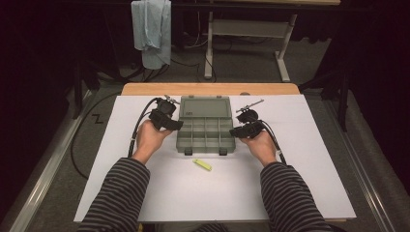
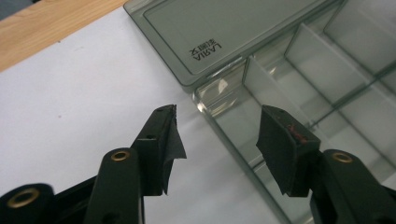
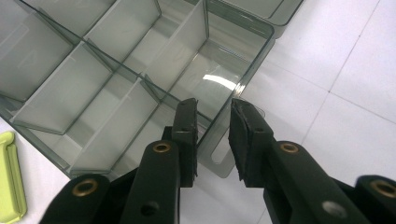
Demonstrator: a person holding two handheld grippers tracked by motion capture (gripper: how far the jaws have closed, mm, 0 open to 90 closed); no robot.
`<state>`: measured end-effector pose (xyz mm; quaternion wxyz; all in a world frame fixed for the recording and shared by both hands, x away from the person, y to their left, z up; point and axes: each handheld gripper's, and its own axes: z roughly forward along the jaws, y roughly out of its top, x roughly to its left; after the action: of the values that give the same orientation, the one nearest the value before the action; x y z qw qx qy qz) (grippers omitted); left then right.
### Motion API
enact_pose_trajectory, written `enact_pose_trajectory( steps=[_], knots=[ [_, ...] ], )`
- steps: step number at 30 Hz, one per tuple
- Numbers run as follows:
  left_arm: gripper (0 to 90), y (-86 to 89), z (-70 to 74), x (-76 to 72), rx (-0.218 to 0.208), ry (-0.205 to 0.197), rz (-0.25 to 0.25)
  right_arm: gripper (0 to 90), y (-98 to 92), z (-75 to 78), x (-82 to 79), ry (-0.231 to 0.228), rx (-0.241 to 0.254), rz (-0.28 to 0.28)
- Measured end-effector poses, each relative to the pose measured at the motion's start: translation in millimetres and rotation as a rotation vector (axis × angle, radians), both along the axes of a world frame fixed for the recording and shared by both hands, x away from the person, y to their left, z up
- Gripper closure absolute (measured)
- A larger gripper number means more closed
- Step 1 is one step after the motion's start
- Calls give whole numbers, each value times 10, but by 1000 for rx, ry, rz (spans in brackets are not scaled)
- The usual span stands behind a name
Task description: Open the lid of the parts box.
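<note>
so the clear compartment box (image 1: 205,126) sits open on the white sheet (image 1: 300,159) between the two grippers, lid laid flat on the far side; left gripper (image 1: 167,118) is at the box's left wall, and in the left gripper view its jaws stand wide apart with that wall running up between them, pads not pressing on anything; right gripper (image 1: 245,126) is at the opposite side, jaws straddling the right wall near the front corner (image 3: 219,140); gap is narrow, but can't tell if the pads actually pinch the plastic; small yellow-green piece (image 1: 202,164) lies just in front of the box, nearer the person than either gripper, touching nothing.
</note>
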<state>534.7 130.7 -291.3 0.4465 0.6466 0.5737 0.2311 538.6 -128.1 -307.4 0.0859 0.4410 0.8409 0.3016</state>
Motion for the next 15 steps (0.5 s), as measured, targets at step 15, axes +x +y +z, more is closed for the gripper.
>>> enact_pose_trajectory(
  steps=[15],
  knots=[
    [435, 77, 54, -292, -68, -29, -24, 745, 2, 2, 1, 1, -4, 3]
  ],
)
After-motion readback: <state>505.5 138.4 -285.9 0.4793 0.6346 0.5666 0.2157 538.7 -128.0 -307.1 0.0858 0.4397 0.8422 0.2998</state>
